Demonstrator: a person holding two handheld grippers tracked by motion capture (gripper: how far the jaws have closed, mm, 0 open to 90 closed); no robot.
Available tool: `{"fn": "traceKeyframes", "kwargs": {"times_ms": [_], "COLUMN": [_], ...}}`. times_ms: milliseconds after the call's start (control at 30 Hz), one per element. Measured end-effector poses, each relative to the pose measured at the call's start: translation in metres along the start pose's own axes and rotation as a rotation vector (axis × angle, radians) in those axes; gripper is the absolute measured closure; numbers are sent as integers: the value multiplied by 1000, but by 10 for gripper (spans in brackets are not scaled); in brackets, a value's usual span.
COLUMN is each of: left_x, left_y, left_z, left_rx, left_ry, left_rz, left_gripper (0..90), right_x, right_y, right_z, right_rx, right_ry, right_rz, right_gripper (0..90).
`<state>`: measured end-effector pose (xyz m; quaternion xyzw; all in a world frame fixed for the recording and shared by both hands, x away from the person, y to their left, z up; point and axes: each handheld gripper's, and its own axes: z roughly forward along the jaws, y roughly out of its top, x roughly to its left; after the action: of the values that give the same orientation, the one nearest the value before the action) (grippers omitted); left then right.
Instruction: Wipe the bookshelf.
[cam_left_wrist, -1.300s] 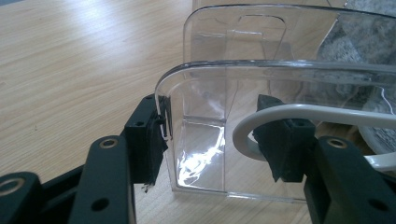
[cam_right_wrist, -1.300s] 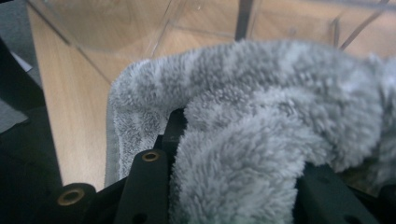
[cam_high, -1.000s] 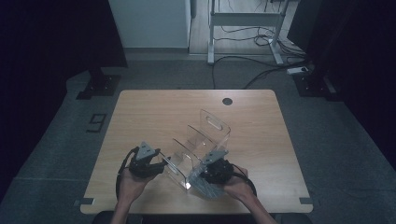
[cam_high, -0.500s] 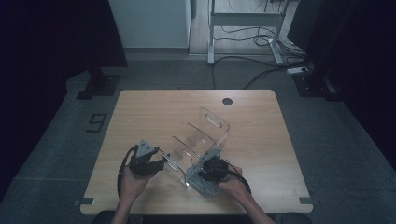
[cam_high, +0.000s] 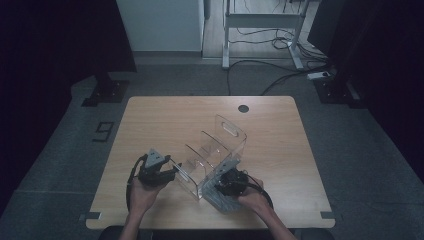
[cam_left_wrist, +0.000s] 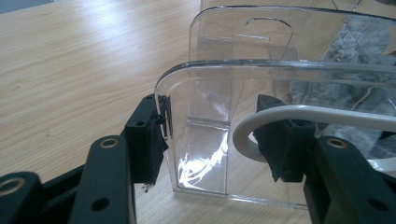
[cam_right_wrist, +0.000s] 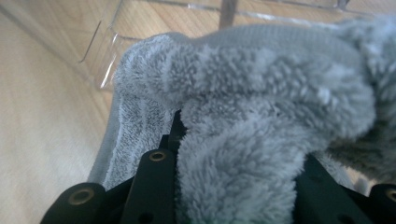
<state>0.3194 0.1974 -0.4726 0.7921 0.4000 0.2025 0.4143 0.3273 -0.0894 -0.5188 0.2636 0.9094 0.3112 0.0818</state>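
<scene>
Dark floor and cables surrounded a wooden table (cam_high: 165, 120) in the high view. On it stood a clear organizer (cam_high: 212, 155) with upright dividers, its long axis running from the near left toward the far right. The left gripper (cam_high: 172, 172) sat at the rack's near-left end, touching it. The right gripper (cam_high: 225, 184) sat close against the near-right side, over a grey towel (cam_high: 216, 199) that lay on the table just below the rack's wall. The towel was on the right hand's side, so the right hand was the nearer one to it, with the rack's slots just beyond, up and to the left.

From the left gripper view, the jaws stood partly spread on either side of the end divider (cam_left_wrist: 224, 93). The left pad (cam_left_wrist: 154, 135) touched the panel's edge, while the right pad lay behind the clear wall with a white cable (cam_left_wrist: 289, 114) looping across it; I could not tell whether it pressed. Grey fluff appeared through the plastic at the upper right.

From the right gripper view, the jaws were pinched on a thick fold of towel (cam_right_wrist: 243, 140), which bulged up between them. The rack's clear base (cam_right_wrist: 107, 51) lay just ahead, a detail the high view blurred.
</scene>
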Motion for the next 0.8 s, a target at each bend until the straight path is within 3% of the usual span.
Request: {"fn": "traceKeyframes", "kwargs": {"times_ms": [300, 567, 800], "left_x": [5, 5, 5], "left_y": [-1, 0, 1], "left_z": [1, 2, 2], "left_rx": [-8, -5, -1], "left_ry": [-3, -3, 1], "left_rz": [8, 11, 12], "left_gripper": [453, 453, 453], "right_x": [5, 18, 31], "right_y": [-10, -11, -4], "right_z": [-23, -42, -36], "right_rx": [-3, -56, -70], "right_ry": [21, 88, 158], "right_rz": [-13, -32, -48], "right_gripper": [676, 670, 657]}}
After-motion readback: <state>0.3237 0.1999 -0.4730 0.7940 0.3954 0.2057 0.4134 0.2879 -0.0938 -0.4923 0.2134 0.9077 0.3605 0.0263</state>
